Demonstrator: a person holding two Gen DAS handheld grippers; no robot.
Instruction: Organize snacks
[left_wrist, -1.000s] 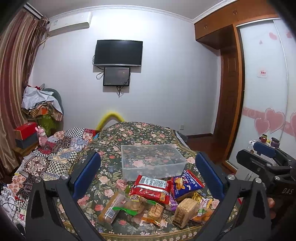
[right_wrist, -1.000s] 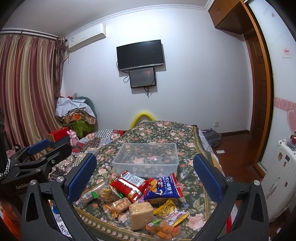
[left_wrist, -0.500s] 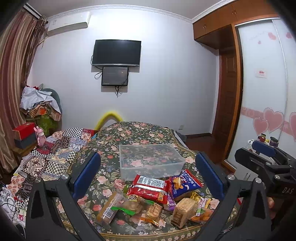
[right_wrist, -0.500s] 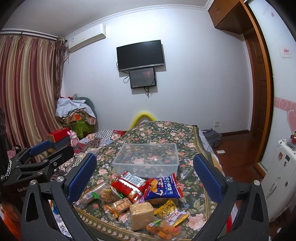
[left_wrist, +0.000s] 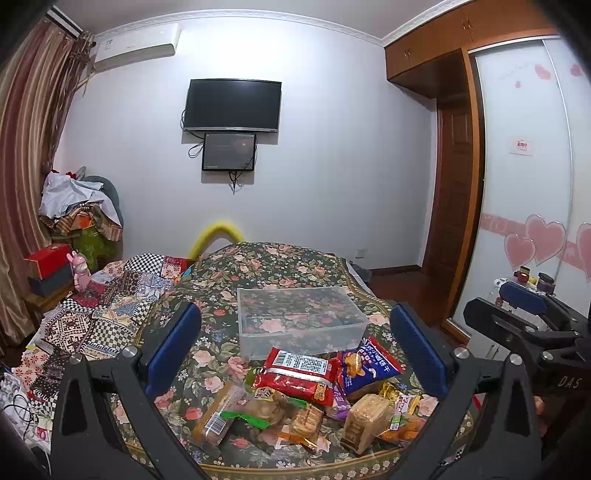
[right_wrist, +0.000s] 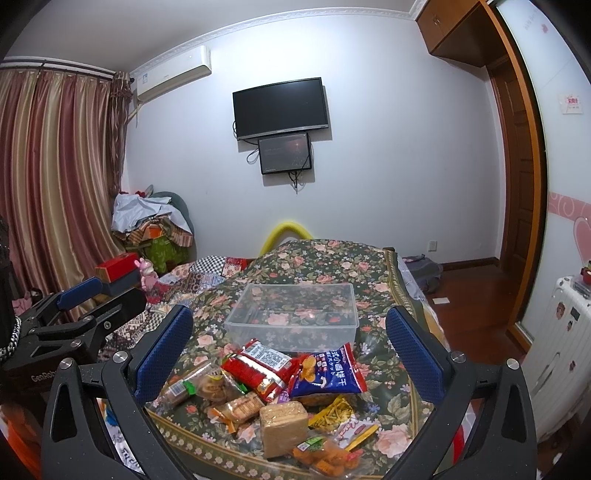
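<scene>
A clear plastic box (left_wrist: 301, 321) (right_wrist: 295, 314) stands with nothing in it on the floral cover. In front of it lies a heap of snacks: a red packet (left_wrist: 295, 374) (right_wrist: 258, 369), a blue biscuit bag (left_wrist: 369, 365) (right_wrist: 325, 373), a wrapped brown biscuit block (left_wrist: 364, 413) (right_wrist: 284, 424) and several small packs. My left gripper (left_wrist: 295, 317) (right_wrist: 99, 297) hovers open above the near edge of the heap, holding nothing. To its right, my right gripper (right_wrist: 288, 312) (left_wrist: 509, 306) is also open, at about the same height.
The snacks lie on a floral bed cover (left_wrist: 258, 266) with a patchwork quilt (left_wrist: 110, 295) to the left. A white suitcase (right_wrist: 561, 332) and a sliding wardrobe door (left_wrist: 524, 221) stand to the right. Clothes (right_wrist: 147, 221) and a red box (right_wrist: 114, 269) sit by the curtain.
Almost nothing: the left wrist view has drifted slightly. Both grippers stay open and the snacks and box have not moved.
</scene>
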